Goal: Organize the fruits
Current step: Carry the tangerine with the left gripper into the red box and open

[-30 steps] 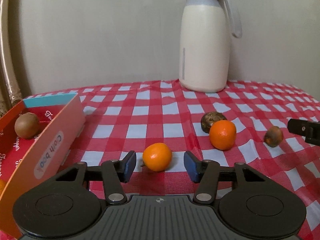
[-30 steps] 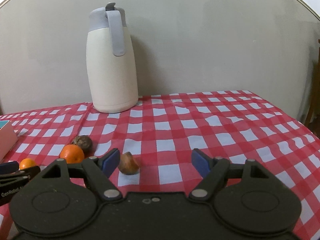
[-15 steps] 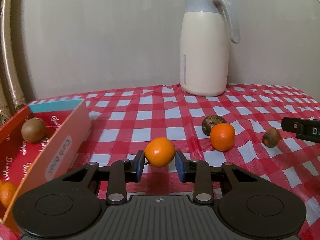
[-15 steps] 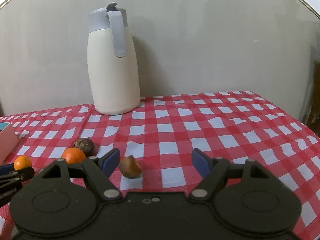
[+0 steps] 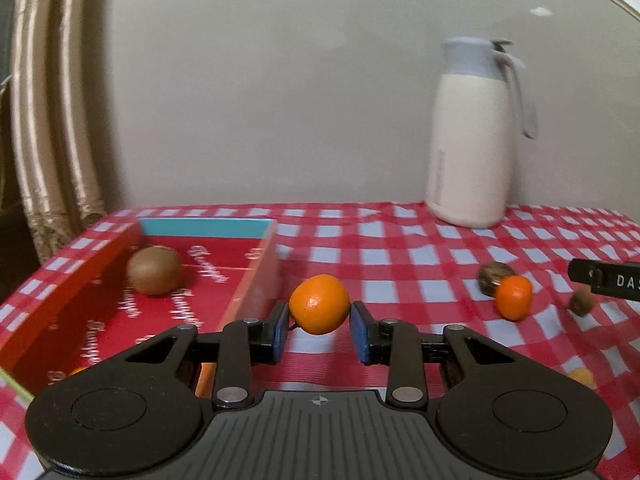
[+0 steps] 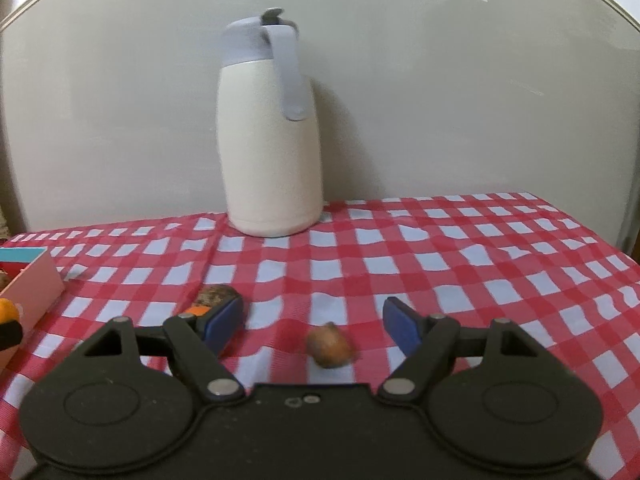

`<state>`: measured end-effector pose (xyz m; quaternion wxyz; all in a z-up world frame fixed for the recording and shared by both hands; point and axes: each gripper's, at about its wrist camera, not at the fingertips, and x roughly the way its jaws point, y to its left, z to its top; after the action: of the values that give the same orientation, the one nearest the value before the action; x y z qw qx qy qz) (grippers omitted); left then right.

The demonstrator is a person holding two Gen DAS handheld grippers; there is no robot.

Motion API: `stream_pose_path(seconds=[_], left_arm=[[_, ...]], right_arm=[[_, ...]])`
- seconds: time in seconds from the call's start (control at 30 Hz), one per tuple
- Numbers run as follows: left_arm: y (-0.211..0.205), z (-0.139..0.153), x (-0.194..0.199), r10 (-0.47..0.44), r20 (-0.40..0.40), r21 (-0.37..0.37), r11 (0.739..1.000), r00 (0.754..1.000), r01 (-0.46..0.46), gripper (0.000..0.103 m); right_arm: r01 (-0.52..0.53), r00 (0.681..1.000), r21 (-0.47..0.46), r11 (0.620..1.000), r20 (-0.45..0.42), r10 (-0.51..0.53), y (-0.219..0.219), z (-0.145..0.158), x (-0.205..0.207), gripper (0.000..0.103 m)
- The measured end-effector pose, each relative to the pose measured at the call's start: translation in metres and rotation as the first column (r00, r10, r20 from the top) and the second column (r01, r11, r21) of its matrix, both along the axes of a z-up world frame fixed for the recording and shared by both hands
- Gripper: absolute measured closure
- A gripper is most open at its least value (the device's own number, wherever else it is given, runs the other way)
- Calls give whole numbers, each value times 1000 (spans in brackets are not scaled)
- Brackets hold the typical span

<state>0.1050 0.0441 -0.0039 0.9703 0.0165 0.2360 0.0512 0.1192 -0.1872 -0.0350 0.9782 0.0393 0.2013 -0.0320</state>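
My left gripper (image 5: 319, 326) is shut on a small tangerine (image 5: 319, 304), held above the cloth just right of the red cardboard box (image 5: 256, 280). A kiwi (image 5: 154, 269) lies inside the box. On the cloth to the right sit a second tangerine (image 5: 513, 297), a dark wrinkled fruit (image 5: 491, 274) behind it and a small brown fruit (image 5: 582, 303). In the right wrist view my right gripper (image 6: 313, 321) stands open over the cloth, with the small brown fruit (image 6: 329, 345) lying between and just behind its fingers, untouched. The dark fruit (image 6: 214, 295) shows behind its left finger.
A cream thermal jug (image 5: 472, 136) with a grey lid stands at the back by the wall, also the jug (image 6: 272, 136) in the right wrist view. The table wears a red-and-white checked cloth (image 6: 440, 264). A curtain (image 5: 44, 120) hangs at the left.
My left gripper closed on the tangerine, lifted it off the cloth and carried it left towards the box. The right gripper shifted slightly left so the brown fruit now sits between its fingers.
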Motion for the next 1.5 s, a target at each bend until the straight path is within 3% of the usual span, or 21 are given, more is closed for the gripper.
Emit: stream_pose_path(seconds=[0.17, 0.27, 0.4, 0.77, 1.0, 1.07, 1.13, 1.17, 1.5], left_arm=[[27, 3, -7, 12, 15, -25, 1000, 1000, -11, 69], [32, 5, -14, 24, 43, 8, 1000, 999, -24, 69], [55, 12, -20, 79, 71, -8, 997, 994, -78, 69], [116, -3, -14, 212, 12, -6, 977, 977, -212, 69], [128, -12, -10, 249, -22, 8, 968, 968, -249, 69], [125, -11, -11, 249, -19, 10, 968, 968, -249, 65], [122, -10, -12, 252, -7, 16, 968, 968, -252, 43], [120, -9, -12, 255, 4, 20, 967, 967, -255, 41], [105, 1, -16, 227, 49, 3, 974, 973, -228, 40]], right_arm=[[-30, 1000, -4, 1000, 7, 30, 21, 2, 6, 25], [-48, 999, -6, 999, 10, 48, 34, 2, 9, 25], [-70, 997, -8, 998, 12, 70, 48, 2, 13, 25], [-110, 994, -24, 994, 5, 110, 70, -1, 16, 25], [-123, 992, -28, 992, 2, 123, 74, -1, 14, 25], [-125, 992, -29, 992, 1, 125, 74, -1, 14, 25], [-125, 992, -29, 992, 1, 125, 73, -1, 14, 25], [-127, 992, -29, 992, 1, 127, 72, -1, 14, 25], [-98, 995, -77, 992, -14, 97, 43, -4, 5, 25]])
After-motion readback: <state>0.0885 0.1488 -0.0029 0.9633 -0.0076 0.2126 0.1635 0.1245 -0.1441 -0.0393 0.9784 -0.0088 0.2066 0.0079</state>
